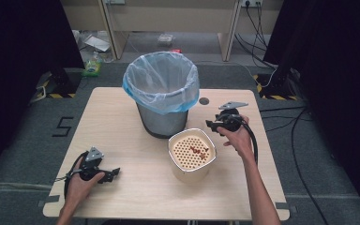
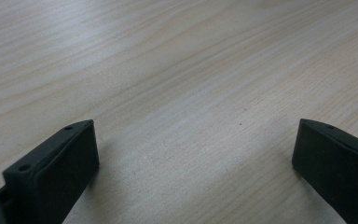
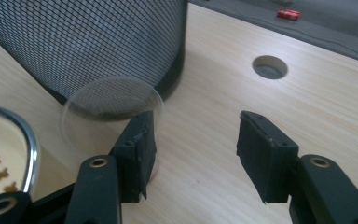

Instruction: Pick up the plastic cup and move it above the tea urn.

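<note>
A cream container [image 1: 186,174] with a perforated insert stands at the table's middle, with a few small brown bits [image 1: 198,150] on the insert. Just right of it, my right gripper [image 1: 209,124] hovers with its jaws partly apart. In the right gripper view, bare wood shows between the jaws of my right gripper [image 3: 196,135]. A clear round disc [image 3: 112,116] sits by its left jaw, and I cannot tell whether they touch. The container's metal rim [image 3: 28,140] shows at the left. My left gripper [image 1: 115,172] rests low at the front left, and its jaws [image 2: 193,140] stand wide over bare wood.
A mesh waste bin [image 1: 161,93] lined with a pale blue bag stands behind the container, close to the right gripper's jaws [image 3: 98,42]. A cable hole [image 1: 204,101] pierces the table [image 1: 122,136] right of the bin. Clutter and cables lie on the floor beyond.
</note>
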`<state>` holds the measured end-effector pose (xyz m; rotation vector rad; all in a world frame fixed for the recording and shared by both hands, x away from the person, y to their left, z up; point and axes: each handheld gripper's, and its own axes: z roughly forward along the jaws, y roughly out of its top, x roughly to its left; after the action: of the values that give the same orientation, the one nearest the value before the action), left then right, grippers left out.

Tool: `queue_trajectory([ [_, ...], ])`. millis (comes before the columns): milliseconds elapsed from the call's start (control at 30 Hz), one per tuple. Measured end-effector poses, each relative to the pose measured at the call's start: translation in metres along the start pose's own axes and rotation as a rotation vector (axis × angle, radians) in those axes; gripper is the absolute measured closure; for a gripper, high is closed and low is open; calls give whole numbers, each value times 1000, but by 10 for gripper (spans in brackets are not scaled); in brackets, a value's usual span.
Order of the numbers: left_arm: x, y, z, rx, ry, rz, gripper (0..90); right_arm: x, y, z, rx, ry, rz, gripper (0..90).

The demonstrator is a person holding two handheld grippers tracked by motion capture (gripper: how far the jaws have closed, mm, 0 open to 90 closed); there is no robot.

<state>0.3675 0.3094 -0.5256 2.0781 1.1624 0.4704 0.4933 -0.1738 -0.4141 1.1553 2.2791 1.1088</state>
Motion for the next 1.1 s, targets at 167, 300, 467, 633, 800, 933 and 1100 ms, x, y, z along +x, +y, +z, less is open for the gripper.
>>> queue_trajectory([
  [167, 0, 0, 0, 0, 0, 0, 0, 3, 7, 13, 26, 34, -25, 523],
  [300, 0, 0, 0, 0, 0, 0, 0, 6, 10, 22, 62, 55, -43, 559],
  [467, 0, 0, 0, 0, 0, 0, 0, 8, 13, 31, 100, 68, -67, 617],
  [633, 0, 0, 0, 0, 0, 0, 0, 6, 11, 40, 141, 76, -85, 677],
  [800, 0, 0, 0, 0, 0, 0, 0, 7, 6, 48, 196, 94, -107, 696],
  [933, 0, 0, 0, 0, 0, 0, 0, 6, 0, 49, 213, 94, -114, 789],
  [1100, 0, 0, 0, 0, 1, 0, 0, 3, -2, 45, 182, 97, -95, 824],
])
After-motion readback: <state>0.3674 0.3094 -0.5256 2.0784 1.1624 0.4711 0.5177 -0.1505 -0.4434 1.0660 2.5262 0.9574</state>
